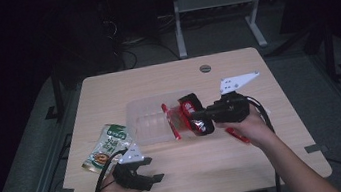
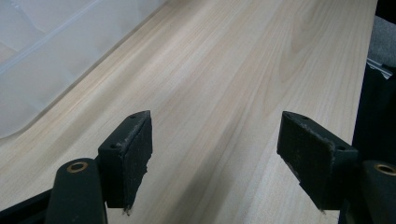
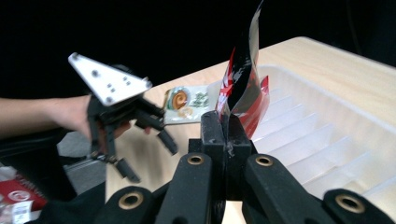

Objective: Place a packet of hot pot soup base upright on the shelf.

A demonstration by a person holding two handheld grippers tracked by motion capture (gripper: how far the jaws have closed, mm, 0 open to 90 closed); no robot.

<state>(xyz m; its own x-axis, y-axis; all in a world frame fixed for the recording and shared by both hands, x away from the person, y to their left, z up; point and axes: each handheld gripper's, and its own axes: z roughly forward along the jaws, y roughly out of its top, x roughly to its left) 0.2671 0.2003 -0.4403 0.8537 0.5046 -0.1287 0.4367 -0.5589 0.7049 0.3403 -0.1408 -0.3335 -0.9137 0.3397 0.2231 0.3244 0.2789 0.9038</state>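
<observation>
The high view looks forward and down from above the person's side, far enough back to take in the whole desk (image 1: 189, 174) and the dark floor beyond. The left gripper view sits low and close over the wood, facing along it toward the desk's edge, with the tray (image 2: 42, 51) at its upper left. The right gripper view looks across the tray (image 3: 336, 135) toward the left hand-held gripper (image 3: 147, 156). All three share the tray and the desk.

Red-and-black packet (image 1: 195, 114), green-and-white pouch (image 1: 106, 146), clear ribbed tray (image 1: 143, 115), pale woodgrain table (image 1: 184, 170)
</observation>
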